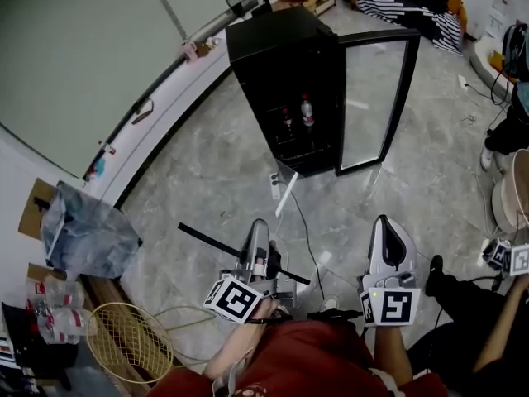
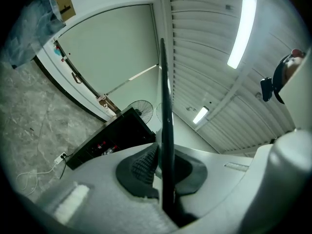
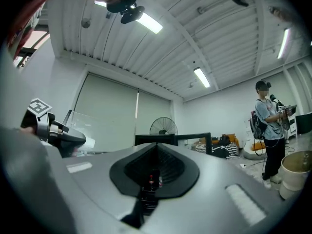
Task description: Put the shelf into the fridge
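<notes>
The grey marbled stone floor [image 1: 215, 164] fills most of the head view. On it stands the tall black fridge [image 1: 281, 64], its glass-paned door [image 1: 376, 98] swung wide open to the side. The flat shelf with a thin black edge [image 1: 207, 240] is outside the fridge, well in front of its open mouth and close to the person. It is held up off the floor, with its black edge running crosswise.

The left tool [image 1: 258, 236] is clamped on that shelf (in the left gripper view the black edge rises straight up between the pressed pads, with the fridge low in the background). The right tool [image 1: 385, 226] is in front of the fridge's open door, beside the left one and apart from the shelf. Its jaws stand only a narrow slit apart with nothing between them.

Inside the fridge, on a lower level, two small plastic bottles [image 1: 307, 110] stand upright side by side. A white power strip [image 1: 274, 187] lies on the floor just in front of the fridge's base.
</notes>
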`<state>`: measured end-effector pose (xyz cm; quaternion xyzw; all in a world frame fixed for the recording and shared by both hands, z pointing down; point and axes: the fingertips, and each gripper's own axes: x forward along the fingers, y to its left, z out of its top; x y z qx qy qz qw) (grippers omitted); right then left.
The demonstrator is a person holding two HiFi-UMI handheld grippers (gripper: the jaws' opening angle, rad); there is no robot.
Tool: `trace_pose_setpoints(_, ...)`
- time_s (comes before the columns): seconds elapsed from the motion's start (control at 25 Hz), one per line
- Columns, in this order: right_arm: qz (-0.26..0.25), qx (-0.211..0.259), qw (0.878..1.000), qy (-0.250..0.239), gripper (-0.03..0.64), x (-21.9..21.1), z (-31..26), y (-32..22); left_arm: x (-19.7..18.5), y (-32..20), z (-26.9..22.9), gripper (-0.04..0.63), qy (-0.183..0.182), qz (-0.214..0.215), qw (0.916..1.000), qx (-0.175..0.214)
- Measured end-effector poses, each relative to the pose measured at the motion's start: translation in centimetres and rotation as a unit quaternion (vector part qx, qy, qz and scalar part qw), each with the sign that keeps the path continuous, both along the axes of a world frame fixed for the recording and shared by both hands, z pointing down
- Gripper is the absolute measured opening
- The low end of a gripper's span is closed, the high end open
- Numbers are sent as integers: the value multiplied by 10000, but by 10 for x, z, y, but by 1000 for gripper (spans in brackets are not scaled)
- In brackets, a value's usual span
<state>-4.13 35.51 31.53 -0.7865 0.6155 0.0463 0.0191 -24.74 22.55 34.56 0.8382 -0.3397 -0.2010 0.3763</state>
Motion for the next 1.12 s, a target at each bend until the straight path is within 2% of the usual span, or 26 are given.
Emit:
trace_pose_setpoints(0.24, -61, -3, 9999, -101, 0, 33, 11, 4, 32, 3, 6, 15, -53, -10, 10000, -74)
trace_pose_setpoints(0.48, -63, -22, 9998, -175, 0, 59, 12, -12, 61, -16, 3, 15, -110, 2, 9999, -73)
trace_pose_setpoints(0.88, -60, -182, 9998, -5, 0, 90, 18, -80, 102, -88, 23, 15, 50, 66, 9996, -266)
trace_pose_setpoints(1.12, -81, -344, 9992, 187, 0, 107, 7, -143, 125, -145, 25, 15, 124, 130, 9995, -272)
